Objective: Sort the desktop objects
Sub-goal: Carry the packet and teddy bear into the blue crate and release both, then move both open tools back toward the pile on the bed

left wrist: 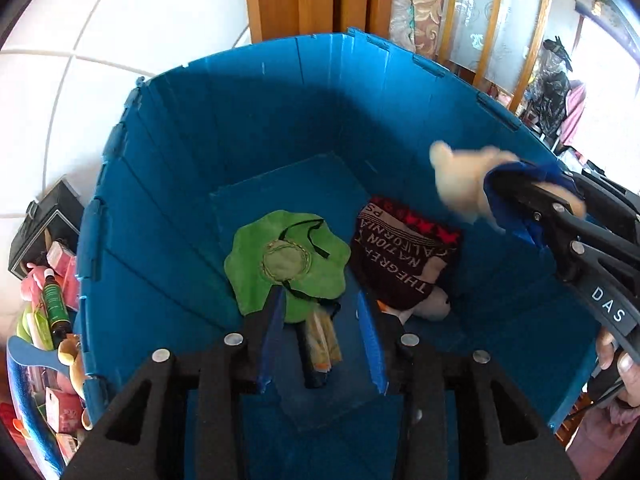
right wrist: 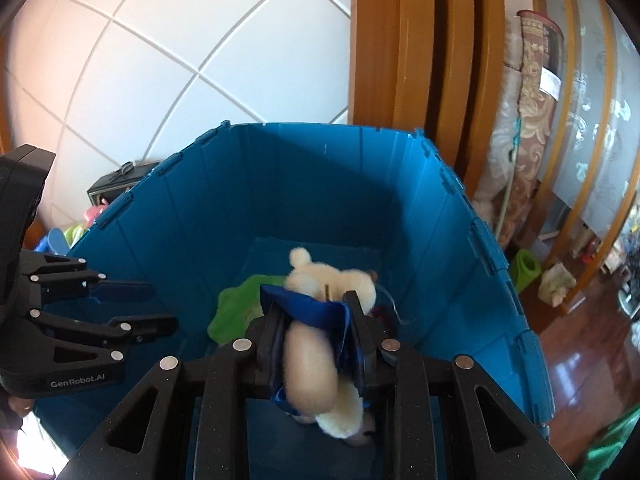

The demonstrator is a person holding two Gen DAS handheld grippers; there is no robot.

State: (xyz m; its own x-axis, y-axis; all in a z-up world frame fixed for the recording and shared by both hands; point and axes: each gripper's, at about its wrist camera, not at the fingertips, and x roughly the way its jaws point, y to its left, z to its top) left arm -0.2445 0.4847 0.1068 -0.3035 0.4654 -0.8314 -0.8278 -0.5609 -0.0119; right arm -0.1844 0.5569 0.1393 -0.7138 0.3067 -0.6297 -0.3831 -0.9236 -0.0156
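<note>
The cream plush toy is motion-blurred in both views, and its lower body is partly hidden behind the right gripper, so its exact shape is hard to make out. That gripper's jaws are clamped on the toy, pinching it together with a piece of blue fabric; it hangs over the open blue bin, near the right-hand wall, well above the floor of the bin.

The left gripper reaches into the same bin with its jaws spread apart and nothing between them. Below them, partly covered by the fingers, lies a small packet whose label cannot be read.

On the bin floor rest a green lily-pad cloth and, just beside it, a dark printed fabric item with a white plush part sticking out beneath it. Outside the bin's left wall a heap of bottles and boxes is cut off by the frame edge.
</note>
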